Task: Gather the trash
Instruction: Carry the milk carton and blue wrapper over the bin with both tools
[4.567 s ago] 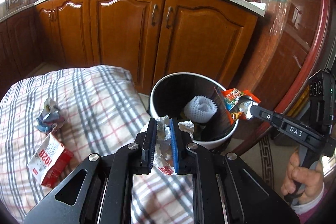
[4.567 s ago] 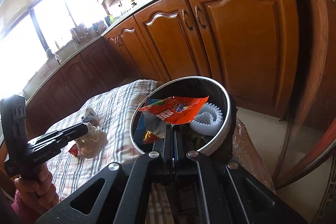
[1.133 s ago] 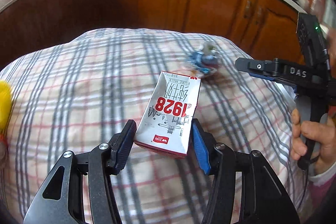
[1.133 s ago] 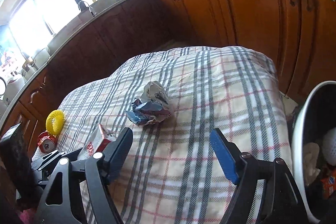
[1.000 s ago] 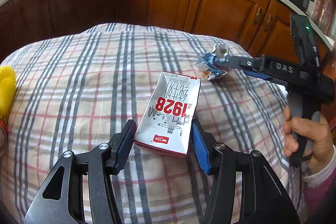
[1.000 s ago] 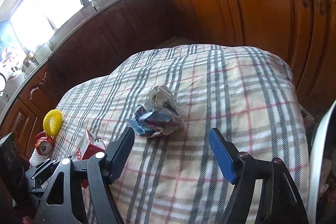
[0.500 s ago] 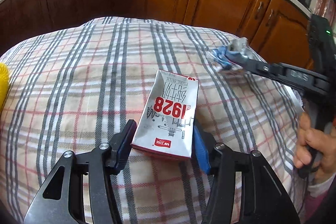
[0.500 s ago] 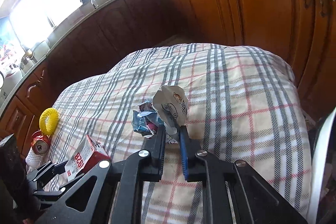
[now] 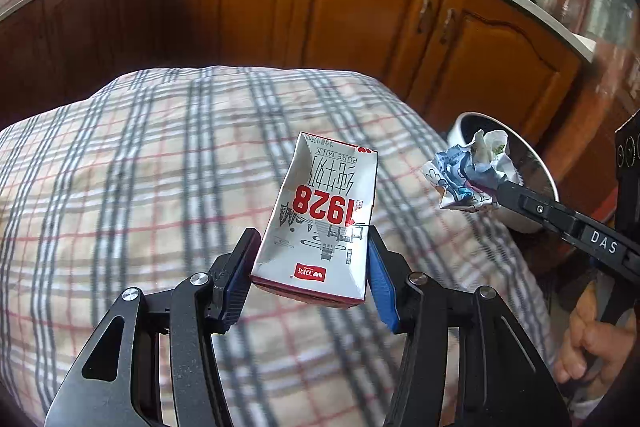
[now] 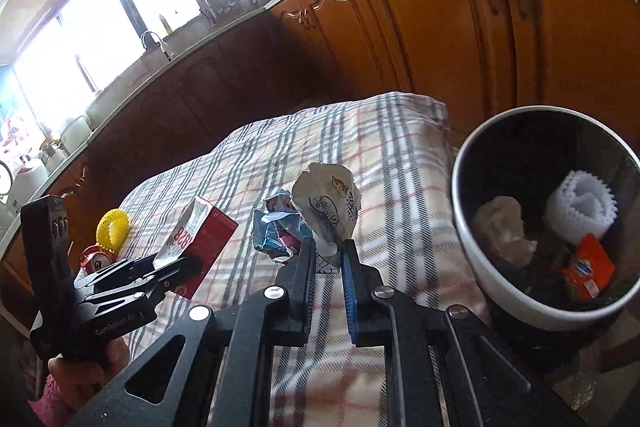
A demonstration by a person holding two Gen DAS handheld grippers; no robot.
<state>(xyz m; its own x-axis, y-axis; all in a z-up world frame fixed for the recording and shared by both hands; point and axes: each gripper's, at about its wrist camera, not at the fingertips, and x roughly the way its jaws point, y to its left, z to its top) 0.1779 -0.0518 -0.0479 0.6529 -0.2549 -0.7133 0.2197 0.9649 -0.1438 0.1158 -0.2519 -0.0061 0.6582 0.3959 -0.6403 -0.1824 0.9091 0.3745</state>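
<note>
Wooden kitchen cabinets [image 9: 360, 11] ring the checked cloth [image 9: 140, 167] I am working over, and both of my tools have just come up off it with something in them. A second ago my right gripper [image 10: 328, 259] stood wide above the crumpled wrapper [image 10: 316, 219]; now its jaws are pinched narrow on that wrapper and it hangs clear of the cloth, near the bin [image 10: 472, 223]. My left gripper [image 9: 312, 267] holds the milk carton [image 9: 324, 211] at about half width, lifted and tilted where it lay flat before. I judge both pieces are ready to go to the bin, which already holds other scraps. A yellow ring [image 10: 113, 229] and a can [image 10: 96, 257] remain at the cloth's far edge.
</note>
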